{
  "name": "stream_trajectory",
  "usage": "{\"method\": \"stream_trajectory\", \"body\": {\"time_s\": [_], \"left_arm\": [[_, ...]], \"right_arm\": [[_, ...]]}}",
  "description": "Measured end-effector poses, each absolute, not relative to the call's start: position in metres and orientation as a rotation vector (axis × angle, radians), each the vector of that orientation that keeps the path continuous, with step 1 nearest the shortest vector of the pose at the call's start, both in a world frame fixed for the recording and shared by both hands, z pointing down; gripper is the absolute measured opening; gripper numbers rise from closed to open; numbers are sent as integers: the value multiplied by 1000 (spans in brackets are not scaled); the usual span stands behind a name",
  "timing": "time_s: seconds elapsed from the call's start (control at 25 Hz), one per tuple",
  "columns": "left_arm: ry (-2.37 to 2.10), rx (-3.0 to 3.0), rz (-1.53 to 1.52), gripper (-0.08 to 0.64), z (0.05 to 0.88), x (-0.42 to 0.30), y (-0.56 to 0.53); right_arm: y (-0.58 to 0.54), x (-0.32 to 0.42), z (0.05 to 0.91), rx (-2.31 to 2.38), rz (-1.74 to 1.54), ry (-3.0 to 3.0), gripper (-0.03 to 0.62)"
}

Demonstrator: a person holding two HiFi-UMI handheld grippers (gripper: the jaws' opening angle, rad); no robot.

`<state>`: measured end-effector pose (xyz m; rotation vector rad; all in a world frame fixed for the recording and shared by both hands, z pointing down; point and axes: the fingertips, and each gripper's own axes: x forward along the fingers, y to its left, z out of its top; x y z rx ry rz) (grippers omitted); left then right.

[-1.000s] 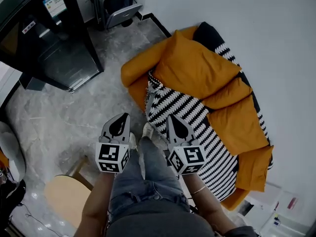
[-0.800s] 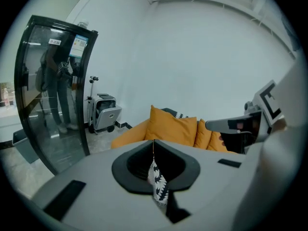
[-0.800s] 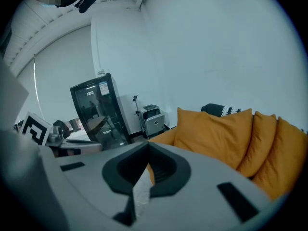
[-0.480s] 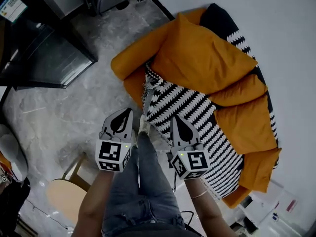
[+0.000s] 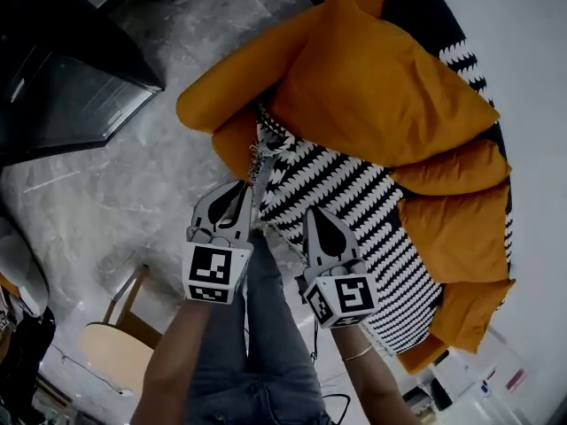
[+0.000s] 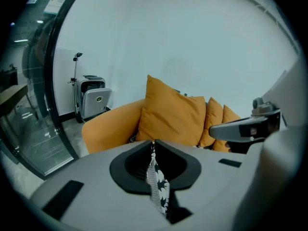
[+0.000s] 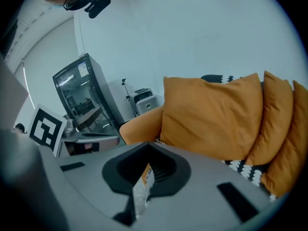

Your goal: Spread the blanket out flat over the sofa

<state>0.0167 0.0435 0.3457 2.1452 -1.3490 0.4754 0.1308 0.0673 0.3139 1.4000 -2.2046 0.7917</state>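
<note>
A black-and-white striped blanket (image 5: 354, 202) lies along the seat of the orange sofa (image 5: 226, 91), under the large orange cushions (image 5: 381, 87). My left gripper (image 5: 241, 189) pinches a thin strip of the blanket's edge (image 6: 159, 186) at the near corner, and its jaws are starting to open with the fabric still between them. My right gripper (image 5: 314, 212) is shut on another bit of the blanket's edge (image 7: 140, 189) a little further along. The two grippers sit side by side at the sofa's front edge. In the gripper views, the left gripper (image 6: 153, 146) and the right gripper (image 7: 147, 150) both face the cushions.
A black glass-fronted cabinet (image 5: 62, 87) stands to the left on the marble floor. A round wooden stool (image 5: 115, 348) is behind my left side. My jeans-clad legs (image 5: 266, 326) are below the grippers. A silver case (image 6: 94, 100) stands by the white wall.
Both grippers have moved forward to the sofa's front edge, and the left one has shifted right toward the blanket corner. The sofa now fills more of the head view.
</note>
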Motion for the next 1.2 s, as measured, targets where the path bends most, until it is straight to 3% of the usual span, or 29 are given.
{"method": "stream_trajectory", "body": {"time_s": [0.44,1.2], "left_arm": [[-1338,2109,557,139,425,42,7],[-1324,2125,872,179,502,97,-28]], "right_arm": [[40,144,379,1375,831,-2197,11],[24,167,399,1388,899,-2152,11]]}}
